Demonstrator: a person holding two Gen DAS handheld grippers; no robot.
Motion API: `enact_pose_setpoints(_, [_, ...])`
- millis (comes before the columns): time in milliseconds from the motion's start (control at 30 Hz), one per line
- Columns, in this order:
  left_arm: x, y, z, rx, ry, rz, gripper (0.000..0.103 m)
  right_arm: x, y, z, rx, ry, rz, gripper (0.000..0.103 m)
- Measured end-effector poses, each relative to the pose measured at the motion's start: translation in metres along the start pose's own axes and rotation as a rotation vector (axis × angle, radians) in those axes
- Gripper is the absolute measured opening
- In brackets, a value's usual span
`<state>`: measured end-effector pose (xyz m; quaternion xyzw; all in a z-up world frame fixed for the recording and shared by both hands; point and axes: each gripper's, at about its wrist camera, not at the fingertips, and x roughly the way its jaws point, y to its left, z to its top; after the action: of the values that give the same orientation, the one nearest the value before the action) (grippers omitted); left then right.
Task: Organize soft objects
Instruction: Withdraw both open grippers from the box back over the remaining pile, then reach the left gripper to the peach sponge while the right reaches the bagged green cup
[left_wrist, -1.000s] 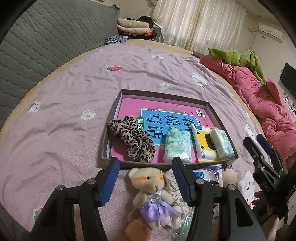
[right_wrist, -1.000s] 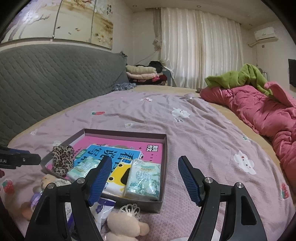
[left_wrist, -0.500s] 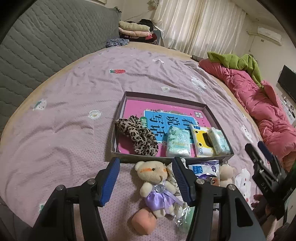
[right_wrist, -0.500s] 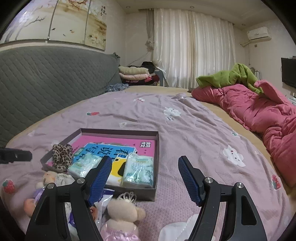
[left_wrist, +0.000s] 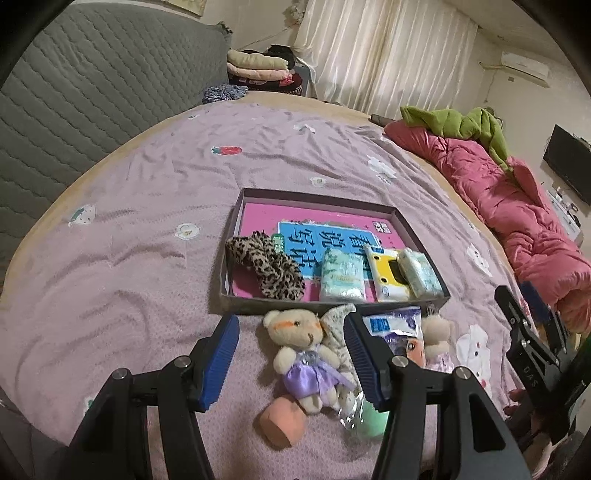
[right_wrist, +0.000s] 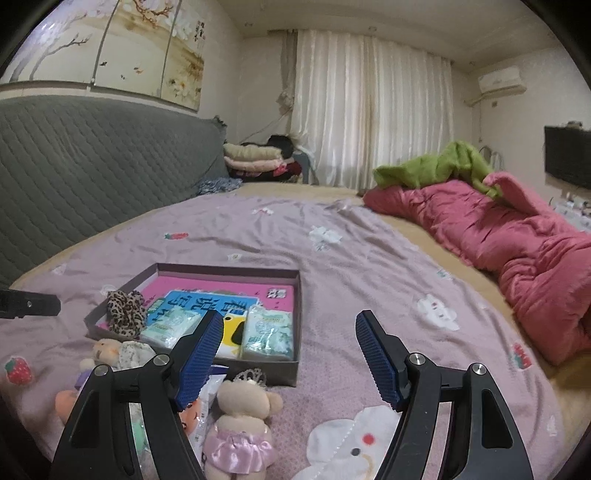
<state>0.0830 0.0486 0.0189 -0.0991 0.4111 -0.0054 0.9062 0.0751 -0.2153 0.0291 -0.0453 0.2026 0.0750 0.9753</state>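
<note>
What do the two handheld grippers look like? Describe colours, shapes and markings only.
The left gripper and the right gripper match: black angular plastic frames with triangular cut-outs, silver pivot bolts, and two long fingers faced with ribbed blue pads. White lettering marks the right gripper's black side in the left wrist view. No cables or sleeves show.

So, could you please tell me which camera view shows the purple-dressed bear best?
The left wrist view: the purple-dressed bear lies in full sight between the open left gripper fingers. In the right wrist view only its head shows; that gripper's finger hides the rest.
</note>
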Motion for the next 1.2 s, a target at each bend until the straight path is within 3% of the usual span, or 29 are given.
enact_pose_setpoints(633, [-0.017,0.007,-0.012,0.013,0.003,-0.011,0.059,-0.022,0.014,-0.011,-0.049,0.043,0.02,0.075])
enact_pose_setpoints(1200, [-0.014,0.01,-0.035,0.022,0.058,-0.015,0.059,-0.04,0.043,-0.021,-0.118,0.084,0.093,0.075])
